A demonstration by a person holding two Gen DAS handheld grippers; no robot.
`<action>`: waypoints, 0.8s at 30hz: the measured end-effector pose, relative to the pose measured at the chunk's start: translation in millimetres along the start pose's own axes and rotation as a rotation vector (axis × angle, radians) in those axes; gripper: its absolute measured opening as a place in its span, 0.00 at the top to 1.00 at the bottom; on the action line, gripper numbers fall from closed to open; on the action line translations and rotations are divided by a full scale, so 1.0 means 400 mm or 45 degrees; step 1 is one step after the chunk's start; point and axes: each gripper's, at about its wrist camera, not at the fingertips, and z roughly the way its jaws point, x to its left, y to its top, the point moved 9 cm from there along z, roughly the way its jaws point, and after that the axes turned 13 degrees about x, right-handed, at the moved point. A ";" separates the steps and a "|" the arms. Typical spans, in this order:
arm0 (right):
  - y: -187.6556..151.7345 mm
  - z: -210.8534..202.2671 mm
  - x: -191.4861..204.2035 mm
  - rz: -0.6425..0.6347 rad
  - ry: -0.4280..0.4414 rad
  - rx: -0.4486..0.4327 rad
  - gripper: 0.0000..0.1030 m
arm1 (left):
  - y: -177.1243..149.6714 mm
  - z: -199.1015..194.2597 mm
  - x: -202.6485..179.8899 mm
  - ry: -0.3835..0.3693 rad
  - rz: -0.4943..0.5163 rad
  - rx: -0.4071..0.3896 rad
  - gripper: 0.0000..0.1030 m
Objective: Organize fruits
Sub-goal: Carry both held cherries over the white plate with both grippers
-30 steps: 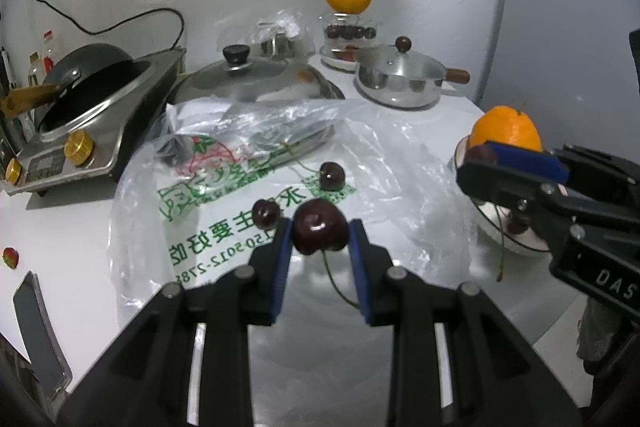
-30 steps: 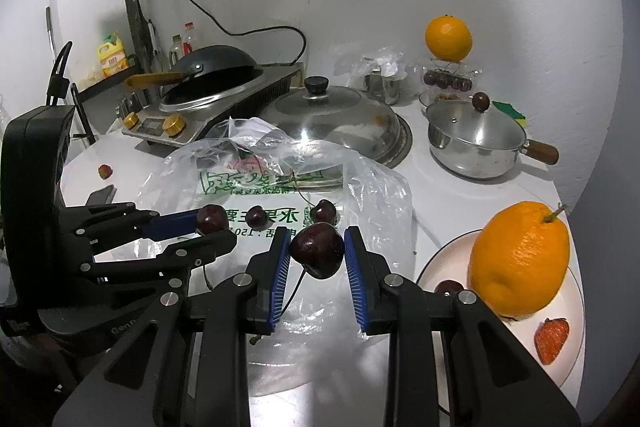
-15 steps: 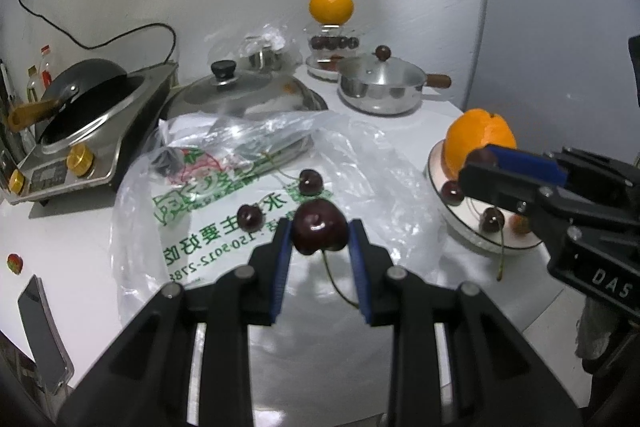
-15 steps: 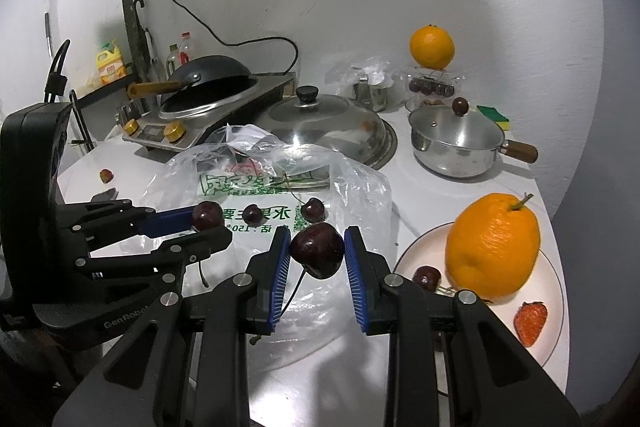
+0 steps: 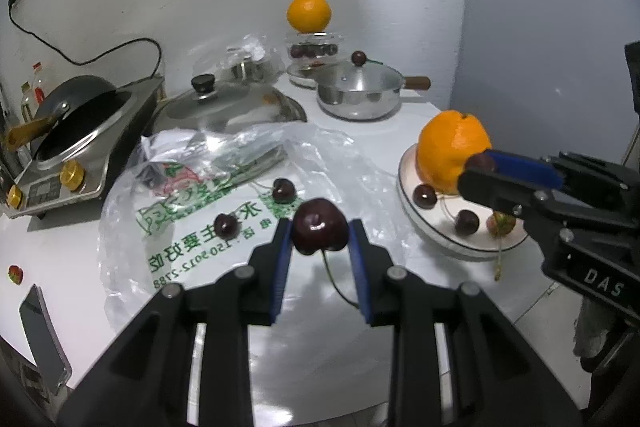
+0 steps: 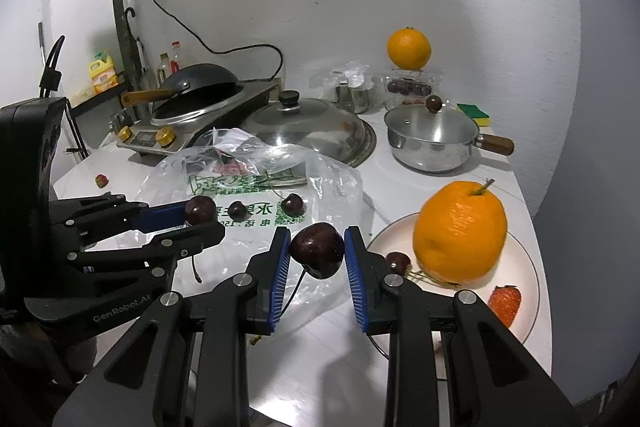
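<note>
Between its blue pads, each gripper point(image 5: 320, 239) point(image 6: 316, 249) pinches a cherry point(image 5: 319, 231) point(image 6: 318, 249); lower both gently onto the plate point(image 6: 528, 279) beside the orange point(image 6: 460, 233).

Both tools are made of matte black plastic. The left gripper point(image 5: 320, 241) has two angular fingers, each lined on its inner side with a ribbed blue pad point(image 5: 280, 263), and round silver screws sit on the joints. The right gripper point(image 6: 317, 251) is built the same way. Its body bears white letters "DAS" when seen from the left wrist camera (the left body reads "GenRobot.AI"). A black cable loops above the left body.
</note>
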 end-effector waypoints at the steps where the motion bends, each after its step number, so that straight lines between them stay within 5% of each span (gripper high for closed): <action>1: -0.002 -0.004 -0.005 0.002 -0.002 -0.001 0.71 | 0.001 0.000 -0.006 -0.001 0.003 -0.001 0.72; 24: -0.061 -0.045 -0.142 0.100 -0.072 0.005 0.71 | 0.020 0.028 -0.117 -0.043 0.083 0.013 0.72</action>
